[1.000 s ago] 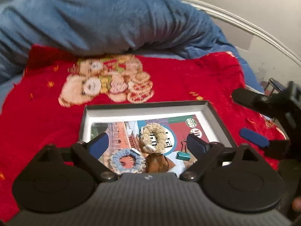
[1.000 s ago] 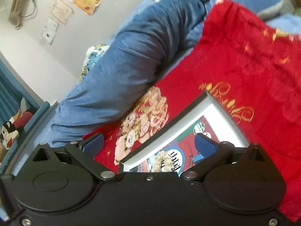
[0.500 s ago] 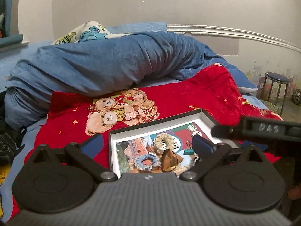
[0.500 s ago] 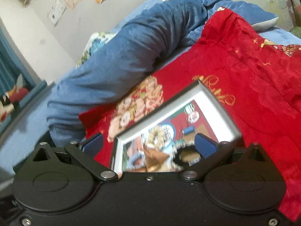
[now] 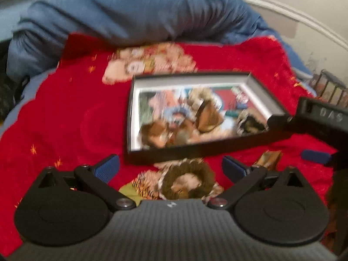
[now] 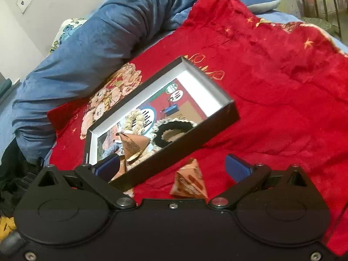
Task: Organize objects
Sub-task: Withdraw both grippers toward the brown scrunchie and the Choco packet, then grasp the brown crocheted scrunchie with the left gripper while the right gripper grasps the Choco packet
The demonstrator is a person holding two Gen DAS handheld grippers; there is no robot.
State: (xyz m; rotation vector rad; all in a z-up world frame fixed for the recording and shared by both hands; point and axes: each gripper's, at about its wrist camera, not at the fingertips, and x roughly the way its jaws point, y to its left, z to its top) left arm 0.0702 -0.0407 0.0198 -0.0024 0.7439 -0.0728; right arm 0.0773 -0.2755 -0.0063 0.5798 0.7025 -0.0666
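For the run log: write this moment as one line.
left gripper open over brown scrunchie | right gripper open over pyramid packet | box part-filled

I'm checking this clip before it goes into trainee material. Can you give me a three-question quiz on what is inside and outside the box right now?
1. True or false: the brown pyramid packet in front of the right gripper lies inside the black box.
2. Which item lies outside the box, between the open fingers of the left gripper? A) a blue binder clip B) a brown frilly scrunchie C) a spoon
3. Fill in: the box rests on a ____ blanket.

Key: 1 false, it lies on the blanket outside the box. 2 B. 3 red.
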